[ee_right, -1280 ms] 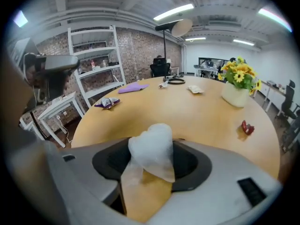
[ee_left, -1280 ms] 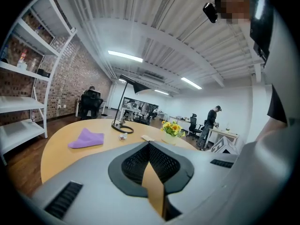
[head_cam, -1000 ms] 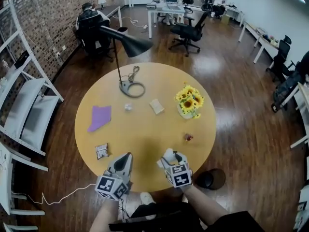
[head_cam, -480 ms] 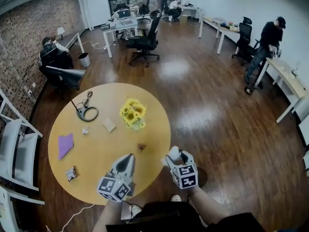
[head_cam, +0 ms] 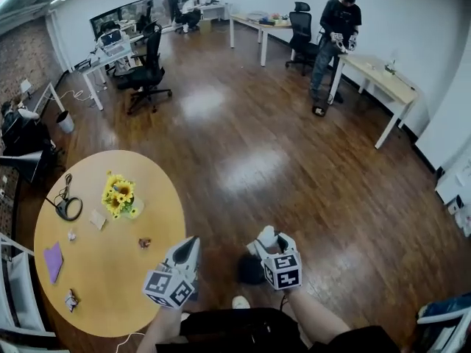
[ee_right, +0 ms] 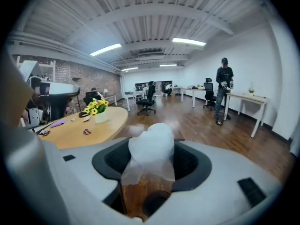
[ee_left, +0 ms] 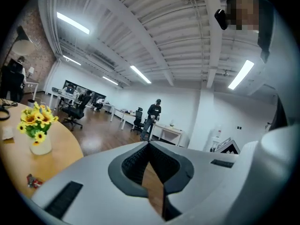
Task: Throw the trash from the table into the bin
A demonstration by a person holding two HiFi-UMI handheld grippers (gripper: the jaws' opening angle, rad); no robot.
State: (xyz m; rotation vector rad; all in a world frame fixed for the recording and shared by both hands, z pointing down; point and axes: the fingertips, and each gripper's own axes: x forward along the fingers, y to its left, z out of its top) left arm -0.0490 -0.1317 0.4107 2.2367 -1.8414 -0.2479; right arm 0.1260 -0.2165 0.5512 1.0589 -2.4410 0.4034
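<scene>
Several scraps are lying on the round table [head_cam: 110, 285], at nine o'clock from the grippers: a purple sheet [head_cam: 53, 262], a wrapper [head_cam: 71, 300] and a red sweet [head_cam: 144, 243]. The left gripper [head_cam: 189, 245] is hanging empty, its jaws pressed together. The right gripper [head_cam: 265, 245] is pinching a crumpled white tissue [ee_right: 152, 149] between part-spread jaws, with the dark bin [head_cam: 249, 271] at its seven o'clock. The carry is ending, I judge. Next comes centring over the bin's mouth and letting go.
</scene>
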